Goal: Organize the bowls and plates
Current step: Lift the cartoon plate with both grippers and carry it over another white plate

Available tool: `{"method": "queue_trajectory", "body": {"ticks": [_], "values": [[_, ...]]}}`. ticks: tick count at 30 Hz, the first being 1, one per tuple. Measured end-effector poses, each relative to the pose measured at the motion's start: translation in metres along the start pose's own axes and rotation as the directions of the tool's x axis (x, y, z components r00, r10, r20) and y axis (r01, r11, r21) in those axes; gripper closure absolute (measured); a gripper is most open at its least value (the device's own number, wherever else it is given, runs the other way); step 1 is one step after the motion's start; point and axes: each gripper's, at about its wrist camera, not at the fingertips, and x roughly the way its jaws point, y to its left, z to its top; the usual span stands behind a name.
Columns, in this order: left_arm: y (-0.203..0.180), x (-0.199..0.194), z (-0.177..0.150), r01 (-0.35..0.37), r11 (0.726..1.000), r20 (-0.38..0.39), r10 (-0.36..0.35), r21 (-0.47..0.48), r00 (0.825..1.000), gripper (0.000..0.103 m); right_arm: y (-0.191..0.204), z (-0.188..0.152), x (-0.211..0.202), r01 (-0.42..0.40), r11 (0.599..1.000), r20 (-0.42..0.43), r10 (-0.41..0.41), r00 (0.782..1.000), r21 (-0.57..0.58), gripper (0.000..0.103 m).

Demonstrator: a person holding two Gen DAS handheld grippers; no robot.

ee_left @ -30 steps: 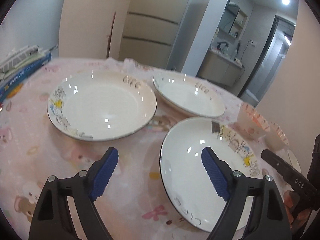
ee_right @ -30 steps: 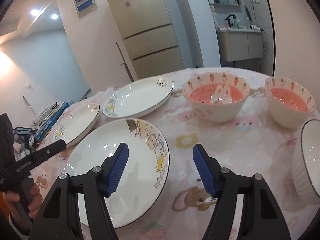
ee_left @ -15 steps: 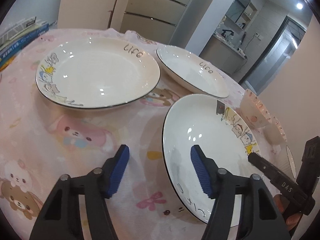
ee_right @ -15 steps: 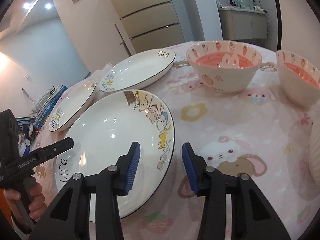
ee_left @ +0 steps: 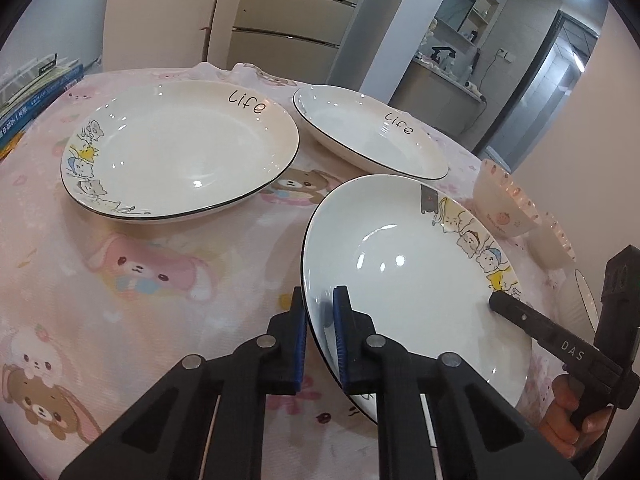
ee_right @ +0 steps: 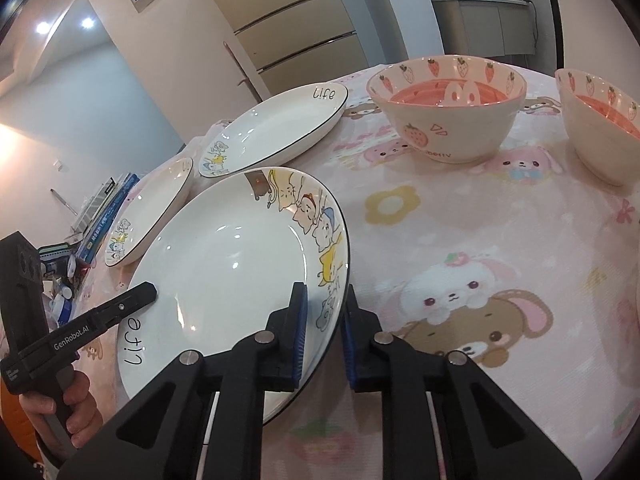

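A white cartoon-cat plate (ee_left: 404, 276) lies nearest on the pink tablecloth; it also shows in the right wrist view (ee_right: 232, 276). My left gripper (ee_left: 320, 328) is shut on its left rim. My right gripper (ee_right: 324, 328) is shut on its right rim. Two more "Life" plates lie beyond: a large one (ee_left: 180, 152) at left and another (ee_left: 368, 132) behind. Two strawberry bowls (ee_right: 444, 108) (ee_right: 604, 120) stand at the far right.
The table is covered by a pink cartoon cloth (ee_right: 480, 260). Books (ee_left: 28, 96) are stacked at the table's far left edge. A white ribbed bowl's rim (ee_left: 584, 292) shows at the right. A fridge and a kitchen counter stand behind.
Both grippers moved in toward the near plate and closed from wide open onto its opposite rims.
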Motion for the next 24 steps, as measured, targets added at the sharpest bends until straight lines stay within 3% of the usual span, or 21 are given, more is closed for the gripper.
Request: {"method": "queue_trajectory", "body": {"ticks": [12, 16, 24], "values": [[0.003, -0.002, 0.0, 0.009, 1.0, 0.012, -0.009, -0.007, 1.0, 0.09, -0.003, 0.0, -0.002, -0.017, 1.0, -0.02, 0.018, 1.0, 0.025, 0.088], [-0.003, -0.004, -0.002, -0.022, 1.0, 0.025, 0.021, 0.023, 0.999, 0.09, -0.002, -0.001, -0.004, -0.002, 0.999, -0.013, 0.003, 1.0, 0.041, 0.089], [-0.014, -0.012, -0.01, -0.01, 0.999, -0.032, 0.012, 0.04, 0.999, 0.088, 0.0, -0.005, -0.019, 0.04, 0.999, 0.015, -0.04, 0.999, 0.019, 0.089]]}}
